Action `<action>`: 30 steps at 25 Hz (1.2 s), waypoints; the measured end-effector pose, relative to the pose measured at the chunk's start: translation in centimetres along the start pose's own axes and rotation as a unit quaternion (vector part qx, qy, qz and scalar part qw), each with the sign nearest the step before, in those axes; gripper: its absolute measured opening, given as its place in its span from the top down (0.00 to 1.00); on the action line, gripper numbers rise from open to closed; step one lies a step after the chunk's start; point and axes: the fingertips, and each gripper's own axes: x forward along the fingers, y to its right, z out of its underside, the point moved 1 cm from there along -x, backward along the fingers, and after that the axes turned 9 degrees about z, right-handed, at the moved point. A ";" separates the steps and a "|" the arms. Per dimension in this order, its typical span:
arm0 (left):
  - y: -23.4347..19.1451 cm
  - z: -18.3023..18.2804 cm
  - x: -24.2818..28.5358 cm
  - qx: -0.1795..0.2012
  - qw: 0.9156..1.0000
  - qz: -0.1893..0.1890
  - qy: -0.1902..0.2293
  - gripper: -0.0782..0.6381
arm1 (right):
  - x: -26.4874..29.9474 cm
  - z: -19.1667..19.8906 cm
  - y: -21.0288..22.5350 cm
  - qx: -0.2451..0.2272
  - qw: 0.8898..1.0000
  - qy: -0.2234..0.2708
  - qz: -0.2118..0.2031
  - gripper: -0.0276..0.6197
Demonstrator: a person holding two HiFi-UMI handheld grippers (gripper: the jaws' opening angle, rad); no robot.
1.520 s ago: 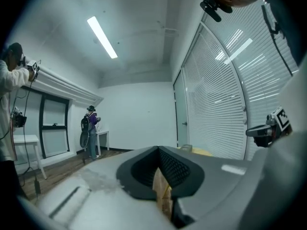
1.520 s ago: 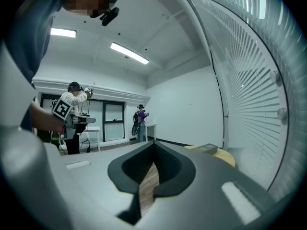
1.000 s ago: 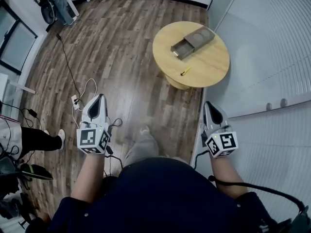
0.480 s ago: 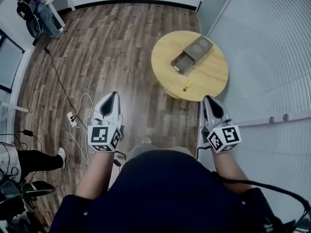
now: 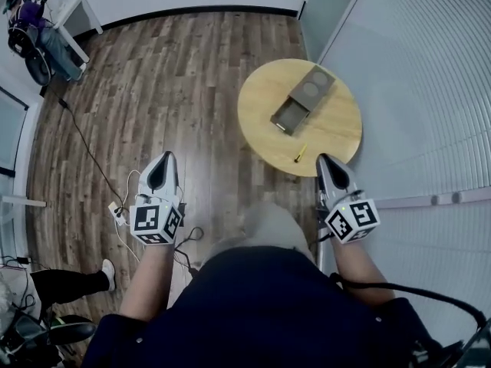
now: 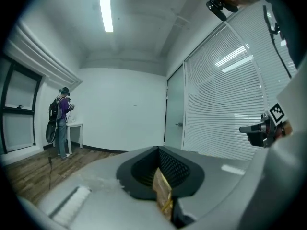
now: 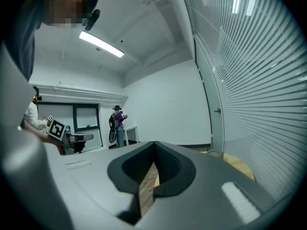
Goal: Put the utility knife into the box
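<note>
A small yellow utility knife (image 5: 298, 154) lies near the front edge of a round wooden table (image 5: 259, 106). Behind it lies a grey box (image 5: 301, 100) with its drawer slid out toward me. My left gripper (image 5: 163, 157) is held over the wood floor, well to the left of the table, shut and empty. My right gripper (image 5: 328, 158) is also shut and empty, its tip just short of the table's front edge and right of the knife. In the left gripper view the jaws (image 6: 158, 148) meet at the tip; in the right gripper view the jaws (image 7: 154, 143) do likewise.
A wall of white blinds (image 5: 430, 90) runs close along the right. A cable and a power strip (image 5: 119, 205) lie on the floor by my left gripper. A person stands at a white desk (image 5: 34, 33) in the far corner. Someone's leg (image 5: 69, 282) shows at the lower left.
The table, box and knife have come nearer to both grippers as I stepped forward. Both grippers stayed shut and kept their places in front of my body.
</note>
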 end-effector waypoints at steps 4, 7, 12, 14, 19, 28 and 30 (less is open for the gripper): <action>-1.7 -0.8 2.3 -0.009 1.000 0.002 0.008 0.89 | 3.0 -0.2 1.5 0.003 1.000 -0.012 0.018 0.95; -3.2 -0.5 4.1 -0.010 1.000 0.003 0.001 0.89 | 6.3 -0.2 2.2 0.003 1.000 -0.016 0.014 0.95; -6.2 -1.7 7.7 0.007 1.000 -0.003 -0.021 0.89 | 12.9 -1.1 3.4 0.016 1.000 -0.018 0.017 0.95; -6.8 -2.8 9.7 0.013 1.000 -0.004 -0.024 0.89 | 15.1 -1.5 4.1 0.019 0.999 -0.023 0.012 0.95; -8.0 -5.6 15.1 0.025 0.999 0.014 -0.024 0.89 | 20.0 -3.4 5.3 0.022 1.000 -0.019 0.007 0.95; -5.8 -6.1 25.3 0.064 0.996 0.062 -0.022 0.89 | 24.8 -2.4 11.3 0.032 0.999 0.011 0.035 0.95; -4.8 -6.4 27.7 0.076 0.993 0.084 -0.021 0.89 | 24.5 -2.2 12.6 0.032 0.998 0.018 0.045 0.95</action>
